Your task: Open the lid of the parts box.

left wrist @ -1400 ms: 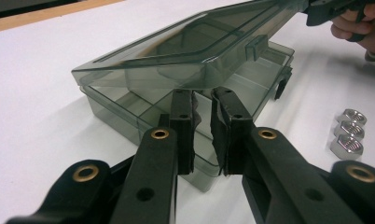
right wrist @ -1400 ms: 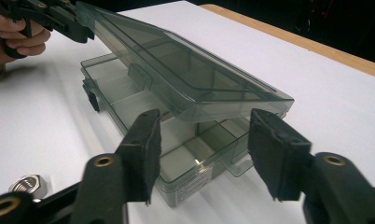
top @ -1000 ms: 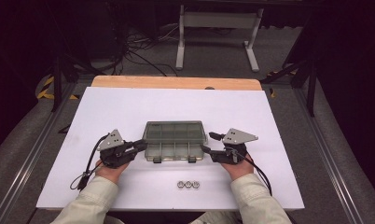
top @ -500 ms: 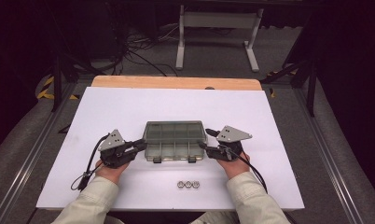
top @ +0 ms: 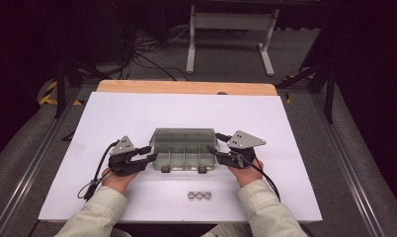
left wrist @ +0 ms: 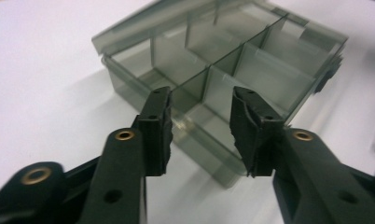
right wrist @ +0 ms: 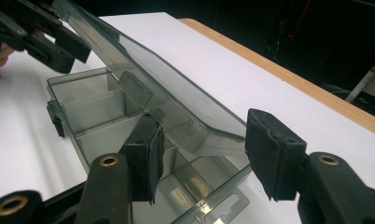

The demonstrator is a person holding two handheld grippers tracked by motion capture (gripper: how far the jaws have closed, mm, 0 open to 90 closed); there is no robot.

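A smoky clear compartment box (top: 184, 148) sits mid-table, its hinged lid (right wrist: 167, 79) lifted and tilted. My left gripper (top: 152, 154) is at the box's left end. In the left gripper view its jaws (left wrist: 202, 121) have just been opening and stand apart around the box's near corner (left wrist: 223, 158), pads off it. My right gripper (top: 214, 143) is at the right end. Its jaws (right wrist: 202, 144) have eased closer and straddle the lid's corner: one finger (right wrist: 146, 149) reaches inside the box under the lid, the other stays outside, with a gap showing. The box base (right wrist: 92, 107) has dividers.
Three small metal rings (top: 199, 195) lie in a row on the white tabletop (top: 186, 111) in front of the box, between my forearms. A wooden strip (top: 186, 87) runs along the far edge. Beyond it stand a metal frame (top: 231, 29) and floor cables.
The left gripper's jaws have spread apart at the box's left end. The right gripper has edged slightly in toward the box. The box stays where it was.
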